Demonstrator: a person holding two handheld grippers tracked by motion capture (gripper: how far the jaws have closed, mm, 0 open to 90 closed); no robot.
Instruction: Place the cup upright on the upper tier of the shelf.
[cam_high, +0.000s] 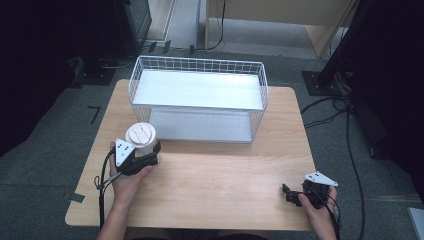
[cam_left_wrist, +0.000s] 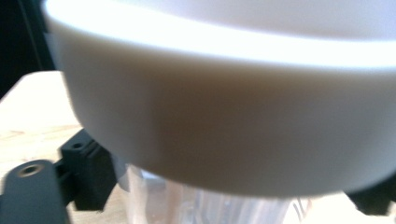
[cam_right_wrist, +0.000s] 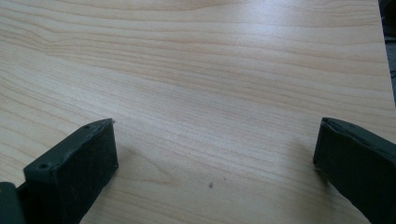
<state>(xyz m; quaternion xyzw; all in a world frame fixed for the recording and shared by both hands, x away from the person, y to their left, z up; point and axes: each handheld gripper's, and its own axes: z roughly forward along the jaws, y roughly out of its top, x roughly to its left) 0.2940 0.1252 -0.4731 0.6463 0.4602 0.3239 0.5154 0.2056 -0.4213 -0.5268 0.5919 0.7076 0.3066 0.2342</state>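
While both hands sit at the near edge, status near to far:

right claw (cam_high: 294, 194): at roughly 5 o'clock on the counter (cam_high: 215, 180), low over the bare wood near the near-right corner. Right gripper view has its jaws spread wide, one at each lower corner of the view, nothing between them but wood grain. Holding nothing.

right hand (cam_high: 317, 207): wrapped around the claw body from the near side; grey three-cornered plate on top, cable trailing near the wrist.

left hand (cam_high: 127, 182): comes in at about 7 o'clock, gripping the left claw (cam_high: 150, 150) from behind.

left claw state: closed onto the cup (cam_high: 141, 137). Left gripper view shows a black jaw on each side of the clear ribbed cup body, with the white lid (cam_left_wrist: 224, 102) blurred and right against the lens. Exact contact on the right jaw is hard to make out.

cup: upright, clear body, white lid on top, at about 9 o'clock on the counter, just in front of the rack's near-left corner. Cannot tell whether its base is touching the wood.

wire rack (cam_high: 197, 100): white, two shelves, at 12 o'clock on the far half of the counter; both shelves bare.

beyond counter: grey floor (cam_high: 45, 165), black cables (cam_high: 345, 125) at 3 o'clock, dark stand bases at 10 and 2 o'clock.
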